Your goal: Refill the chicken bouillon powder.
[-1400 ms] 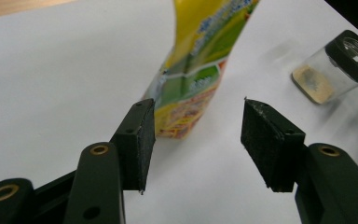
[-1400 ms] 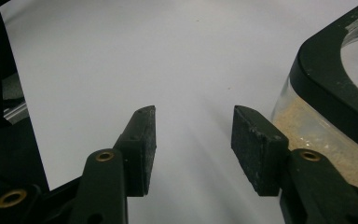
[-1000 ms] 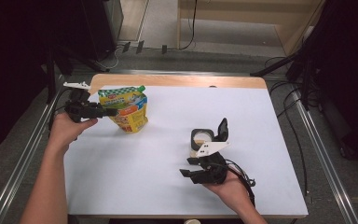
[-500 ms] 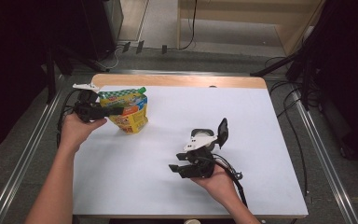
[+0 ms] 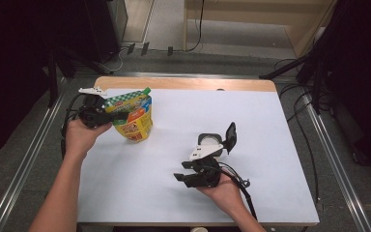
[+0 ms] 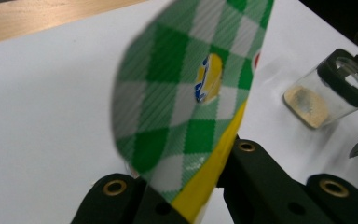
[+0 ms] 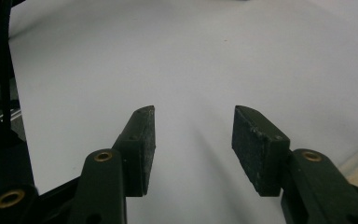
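Your left gripper [image 5: 107, 116] is clamping the top edge of the green-checked, yellow foil snack pouch [image 5: 133, 117], its jaws having just been closing, and in the left gripper view the pouch's checked seal [image 6: 186, 93] is pinched right between them. You're holding that pouch upright at the upper left of the white table [image 5: 174, 203] in the high view, its base resting on the surface. Your right gripper [image 5: 179, 178] is sitting low and centre in that view, jaws standing apart with nothing between them, just bare tabletop [image 7: 191, 56] ahead in the right gripper view. Just above it, the small clear glass jar with the black flip lid [image 5: 211, 141] is standing open, well apart from the pouch.
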